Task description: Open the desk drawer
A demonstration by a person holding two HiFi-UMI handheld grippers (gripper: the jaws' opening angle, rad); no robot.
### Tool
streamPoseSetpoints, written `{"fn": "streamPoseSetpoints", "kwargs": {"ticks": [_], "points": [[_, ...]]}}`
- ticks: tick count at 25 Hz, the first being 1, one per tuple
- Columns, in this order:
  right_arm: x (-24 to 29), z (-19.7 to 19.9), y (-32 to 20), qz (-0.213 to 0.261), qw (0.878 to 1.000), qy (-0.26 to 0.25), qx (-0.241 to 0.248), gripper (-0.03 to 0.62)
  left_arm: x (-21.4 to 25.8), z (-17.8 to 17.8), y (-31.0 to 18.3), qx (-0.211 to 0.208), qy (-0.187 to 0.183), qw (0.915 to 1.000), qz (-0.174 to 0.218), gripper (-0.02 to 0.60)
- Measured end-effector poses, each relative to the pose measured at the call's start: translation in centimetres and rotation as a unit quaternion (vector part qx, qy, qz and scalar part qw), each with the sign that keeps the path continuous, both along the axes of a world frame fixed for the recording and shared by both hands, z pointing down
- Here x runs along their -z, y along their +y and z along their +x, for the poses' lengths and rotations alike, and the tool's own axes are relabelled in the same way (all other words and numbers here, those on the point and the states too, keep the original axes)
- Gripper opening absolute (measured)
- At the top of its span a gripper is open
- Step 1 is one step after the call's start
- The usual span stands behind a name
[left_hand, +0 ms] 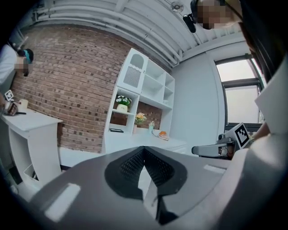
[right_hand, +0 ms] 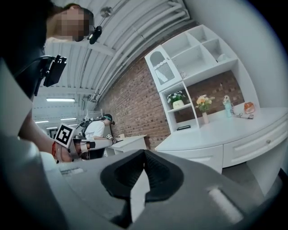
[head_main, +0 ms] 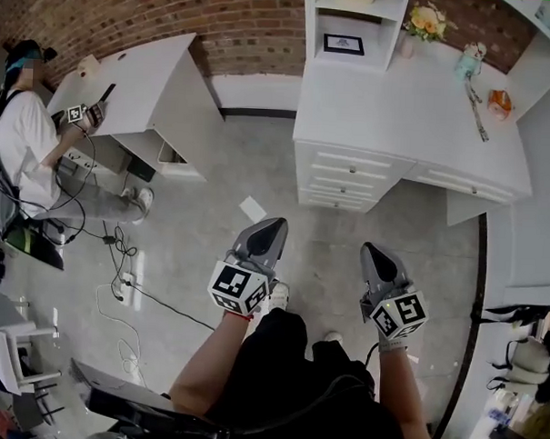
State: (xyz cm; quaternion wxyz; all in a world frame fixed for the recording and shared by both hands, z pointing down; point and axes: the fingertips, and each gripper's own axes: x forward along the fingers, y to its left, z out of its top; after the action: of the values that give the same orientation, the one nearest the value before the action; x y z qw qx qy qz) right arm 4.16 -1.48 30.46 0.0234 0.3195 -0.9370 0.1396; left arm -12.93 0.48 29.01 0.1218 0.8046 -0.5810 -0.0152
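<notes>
**Both claws shut and empty, desk drawers unopened**

I stand on the grey floor (head_main: pixel 214 166), well short of the white desk (head_main: pixel 398 110). My left gripper (head_main: pixel 277 225) has its jaws pressed together at the tip with nothing between them; in its own view the two dark pads meet in a point. My right gripper (head_main: pixel 369 248) is likewise closed on nothing. The two are side by side, apart from each other, both aimed toward the desk.

The drawer stack (head_main: pixel 345 176) sits under the desk's end at the left of the head view, every front flush. A wider drawer (head_main: pixel 463 183) runs under the top to the right of the stack, also closed. Neither claw touches any of them.

On the desk top are a vase of flowers (head_main: pixel 425 22) and a small orange thing (head_main: pixel 499 104) that I cannot make out clearly. A scrap of paper (head_main: pixel 253 208) lies on the floor between me and the desk. Far left, another person (head_main: pixel 24 130) is at a second white desk (head_main: pixel 140 81) by the brick wall (head_main: pixel 129 8).
</notes>
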Motion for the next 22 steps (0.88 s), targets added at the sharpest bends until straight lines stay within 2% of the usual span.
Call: {"fn": "streamPoseSetpoints", "kwargs": {"ticks": [8, 13, 22], "points": [[-1.0, -3.0, -2.9, -0.008, 0.997, -0.006, -0.071, 0.003, -0.6, -2.4, -4.7, -0.080, 0.000, 0.9967, -0.005, 0.003], [-2.5, -3.6, -3.9, -0.015, 0.994, -0.008, -0.110, 0.003, -1.9, -2.7, -6.7, -0.123, -0.002, 0.9923, -0.009, 0.003], [-4.1, -4.3, -6.0, -0.021, 0.992, -0.003, -0.126, 0.003, -4.9, -1.8, -9.4, -0.145, 0.018, 0.9891, -0.022, 0.003]]}}
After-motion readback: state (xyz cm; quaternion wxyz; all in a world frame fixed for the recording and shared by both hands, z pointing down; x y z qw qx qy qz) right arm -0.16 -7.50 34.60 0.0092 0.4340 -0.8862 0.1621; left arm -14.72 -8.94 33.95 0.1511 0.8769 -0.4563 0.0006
